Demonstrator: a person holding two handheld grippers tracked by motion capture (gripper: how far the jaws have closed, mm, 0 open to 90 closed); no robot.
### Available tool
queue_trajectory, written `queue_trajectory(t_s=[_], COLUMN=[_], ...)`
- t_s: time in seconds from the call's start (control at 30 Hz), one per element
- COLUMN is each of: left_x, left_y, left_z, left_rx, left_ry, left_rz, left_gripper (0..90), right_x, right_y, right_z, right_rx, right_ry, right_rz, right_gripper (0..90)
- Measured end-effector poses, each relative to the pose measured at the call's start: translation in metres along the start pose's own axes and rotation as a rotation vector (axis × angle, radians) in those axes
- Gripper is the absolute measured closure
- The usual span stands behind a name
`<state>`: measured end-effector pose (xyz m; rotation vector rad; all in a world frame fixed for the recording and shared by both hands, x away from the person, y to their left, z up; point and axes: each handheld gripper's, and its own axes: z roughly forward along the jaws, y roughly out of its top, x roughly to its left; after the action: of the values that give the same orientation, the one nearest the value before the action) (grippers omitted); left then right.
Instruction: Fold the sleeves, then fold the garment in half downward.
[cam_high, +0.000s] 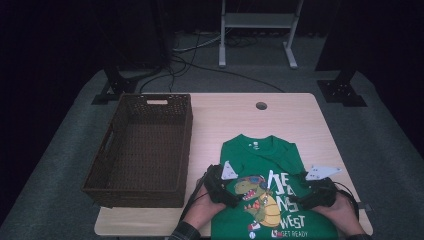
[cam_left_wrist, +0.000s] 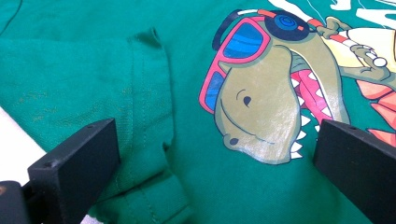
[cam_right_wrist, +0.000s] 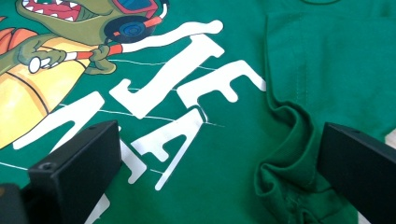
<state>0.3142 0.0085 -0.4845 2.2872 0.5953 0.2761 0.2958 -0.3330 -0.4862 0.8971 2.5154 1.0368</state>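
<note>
A green T-shirt (cam_high: 265, 165) with a dinosaur print lies face up on the table's near right part, its hem over the front edge. My left gripper (cam_high: 223, 189) hovers at the shirt's left side; in the left gripper view it (cam_left_wrist: 217, 158) stands open above the dinosaur's head (cam_left_wrist: 261, 112) and a folded-in sleeve (cam_left_wrist: 144, 93). My right gripper (cam_high: 315, 194) is over the shirt's right side. In the right gripper view it (cam_right_wrist: 219, 163) is open above the white lettering (cam_right_wrist: 177, 93), with a bunched sleeve (cam_right_wrist: 289, 154) near its right jaw. Neither holds cloth.
An empty brown wicker basket (cam_high: 175, 150) stands on the left half of the wooden table (cam_high: 300, 115). A cable hole (cam_high: 261, 105) sits near the far edge. Beyond the table are floor cables and a white frame (cam_high: 257, 22).
</note>
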Motion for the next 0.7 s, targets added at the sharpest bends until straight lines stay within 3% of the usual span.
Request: queue_trajectory(t_s=[0.33,0.7], left_x=[-0.001,-0.012], left_y=[0.0,-0.001], left_z=[0.0,-0.001], left_rx=[0.001,0.002], left_ry=[0.0,-0.005], left_rz=[-0.002,0.006], left_gripper=[0.0,0.0], right_x=[-0.002,0.003], right_y=[-0.002,-0.009], right_z=[0.0,-0.007], right_rx=[-0.007,-0.005], right_ry=[0.013,0.015], right_rz=[0.009,0.01], right_gripper=[0.0,0.0])
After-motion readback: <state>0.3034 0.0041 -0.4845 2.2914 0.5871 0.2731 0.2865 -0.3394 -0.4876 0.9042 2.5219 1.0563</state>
